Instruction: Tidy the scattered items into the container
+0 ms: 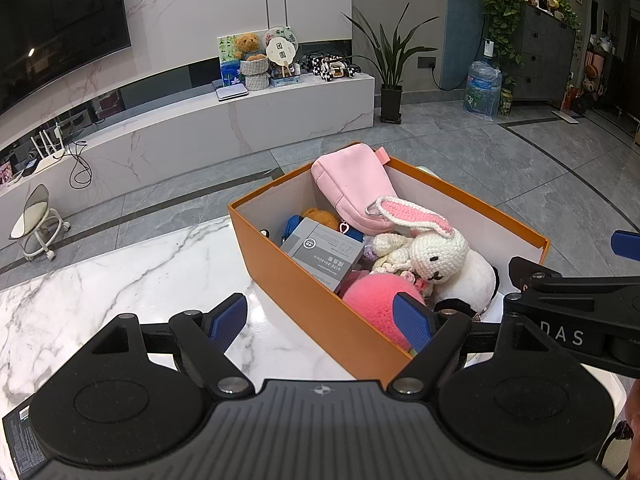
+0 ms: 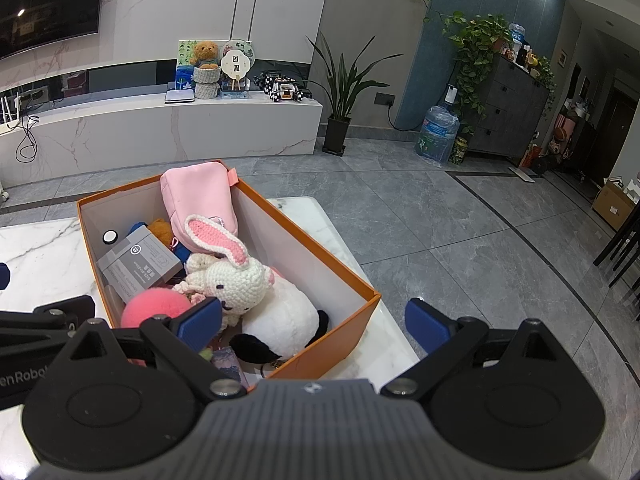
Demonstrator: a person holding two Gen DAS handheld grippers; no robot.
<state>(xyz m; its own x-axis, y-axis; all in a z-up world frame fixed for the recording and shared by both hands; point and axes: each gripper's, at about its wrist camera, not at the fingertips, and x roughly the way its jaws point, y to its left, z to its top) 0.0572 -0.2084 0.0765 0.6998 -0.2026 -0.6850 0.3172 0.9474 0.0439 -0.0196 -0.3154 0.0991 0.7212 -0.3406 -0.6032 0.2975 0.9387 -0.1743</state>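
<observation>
My left gripper [image 1: 322,320] hangs spread wide and empty, one finger over the marble table [image 1: 120,272] left of the orange box [image 1: 304,292], the other over the box's near corner. Inside the box, left to right, lie a grey carton [image 1: 324,254], a pink pouch [image 1: 352,188] against the far wall, a pink pompom [image 1: 376,300] and a crocheted rabbit [image 1: 432,250] on a white plush [image 1: 472,280]. My right gripper [image 2: 316,320] is also spread and empty, straddling the box's right near corner.
</observation>
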